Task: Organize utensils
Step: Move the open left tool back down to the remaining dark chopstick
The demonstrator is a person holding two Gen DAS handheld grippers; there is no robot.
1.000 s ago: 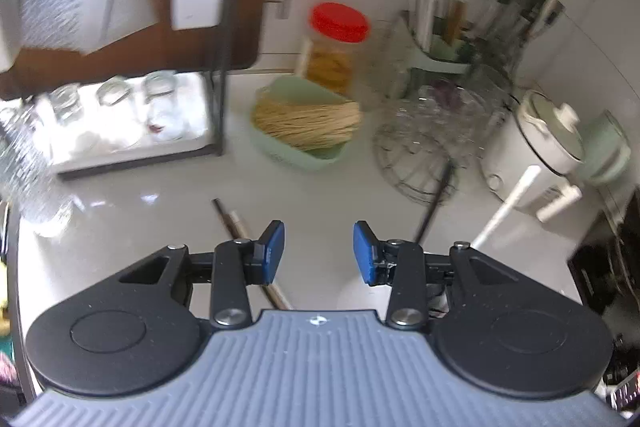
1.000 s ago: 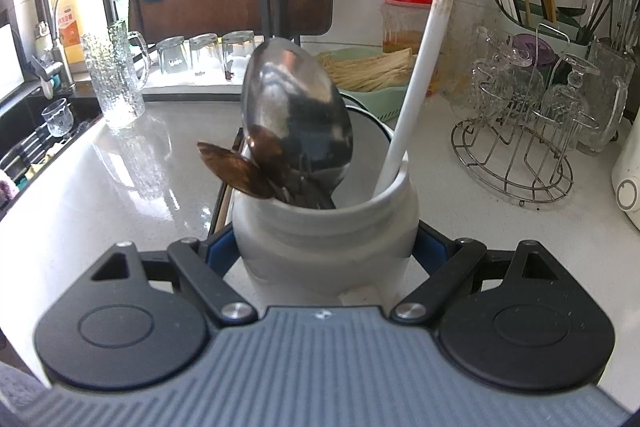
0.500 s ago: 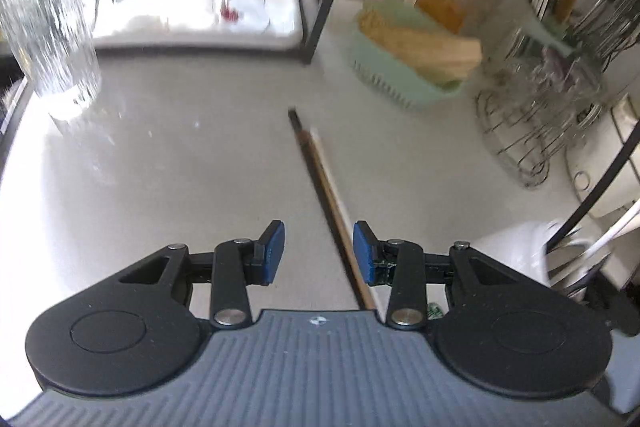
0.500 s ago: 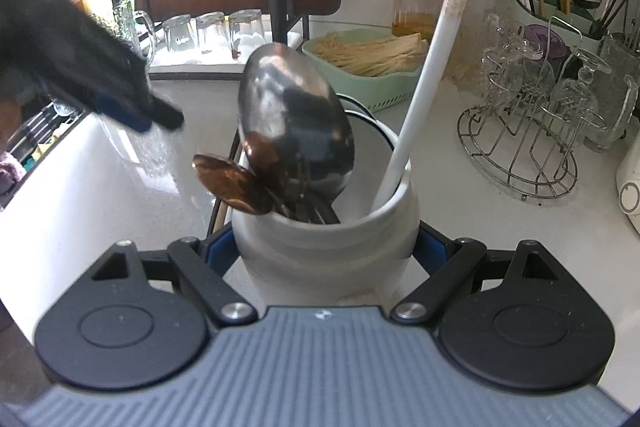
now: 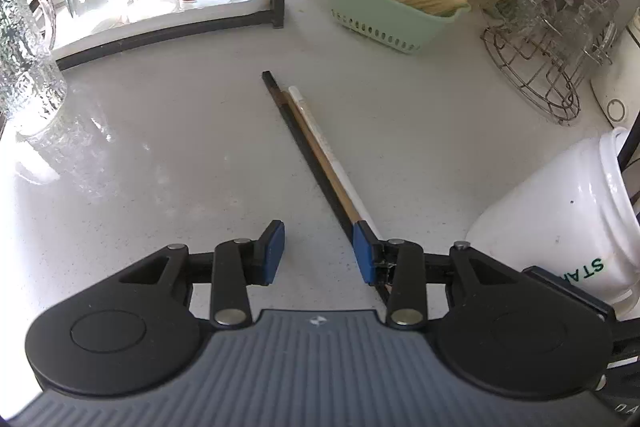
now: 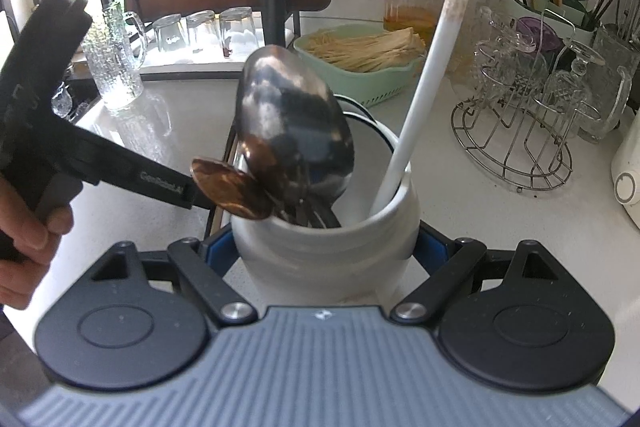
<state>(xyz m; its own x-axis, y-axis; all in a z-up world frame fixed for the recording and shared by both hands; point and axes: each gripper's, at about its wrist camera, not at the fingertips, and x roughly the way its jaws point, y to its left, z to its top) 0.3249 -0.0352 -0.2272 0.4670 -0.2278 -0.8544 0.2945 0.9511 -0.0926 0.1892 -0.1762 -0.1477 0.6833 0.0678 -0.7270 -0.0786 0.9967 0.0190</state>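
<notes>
Left tongs [image 5: 319, 251] gaped half-wide, chopsticks [image 5: 320, 155] toward 1 o'clock off-centre; best shifted rightward before closing, right tongs [image 6: 325, 251] clamping the jar [image 6: 326, 247].

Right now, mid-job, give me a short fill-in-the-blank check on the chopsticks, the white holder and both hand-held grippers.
1. The right hand-held gripper is shut on the white ceramic utensil holder, which holds a big steel ____.
2. The three loose chopsticks lie flat on the pale ____.
3. The left hand-held gripper has nothing between its blue pads; its state is ____.
4. The pale green basket holds a bundle of thin ____ sticks.

Missing words: spoon; countertop; open; wooden
</notes>
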